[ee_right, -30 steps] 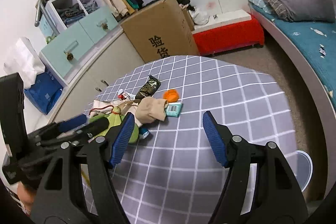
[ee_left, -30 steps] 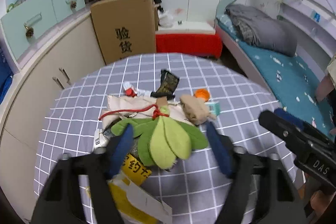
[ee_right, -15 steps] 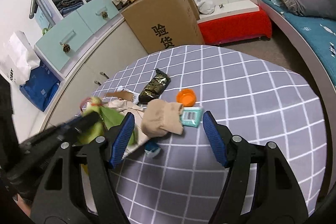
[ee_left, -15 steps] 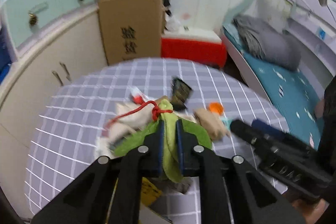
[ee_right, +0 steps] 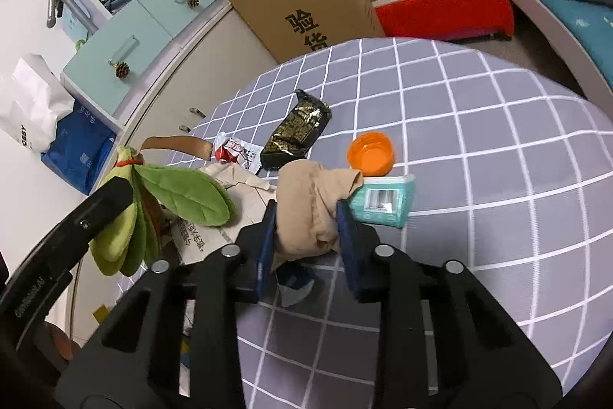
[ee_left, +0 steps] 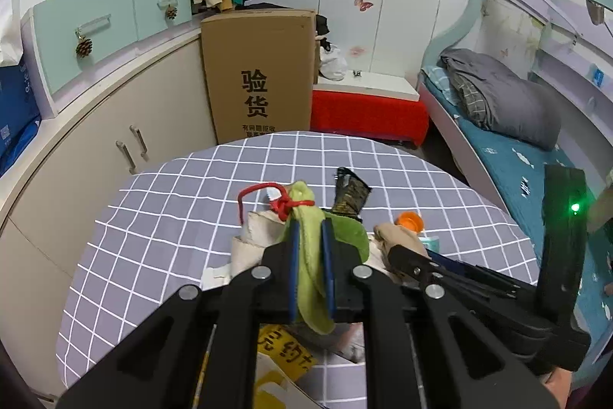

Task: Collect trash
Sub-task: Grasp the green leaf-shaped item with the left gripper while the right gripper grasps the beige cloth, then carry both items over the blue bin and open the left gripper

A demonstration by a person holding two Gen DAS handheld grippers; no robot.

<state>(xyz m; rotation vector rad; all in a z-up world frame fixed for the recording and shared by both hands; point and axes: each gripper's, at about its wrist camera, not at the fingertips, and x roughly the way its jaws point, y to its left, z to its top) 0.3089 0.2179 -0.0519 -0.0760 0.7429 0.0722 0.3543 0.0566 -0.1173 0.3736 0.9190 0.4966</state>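
My left gripper (ee_left: 309, 236) is shut on a green felt leaf bundle (ee_left: 306, 255) tied with red string and holds it lifted above the table; the bundle also shows in the right wrist view (ee_right: 180, 194). My right gripper (ee_right: 306, 217) is shut on a crumpled tan cloth (ee_right: 310, 206) at table level. Close by lie an orange bottle cap (ee_right: 369, 154), a teal tissue pack (ee_right: 383, 200), a dark snack wrapper (ee_right: 297, 129) and a red-and-white wrapper (ee_right: 235, 152).
The round table has a grey checked cloth (ee_right: 498, 160). A beige fabric bag (ee_left: 253, 240) and yellow printed paper (ee_left: 283, 351) lie under my left gripper. A cardboard box (ee_left: 260, 71), cabinets (ee_left: 95, 148) and a bed (ee_left: 517, 140) stand around the table.
My left gripper closed on the green leaf bundle and lifted it. My right gripper moved in to the left and closed on the tan cloth.
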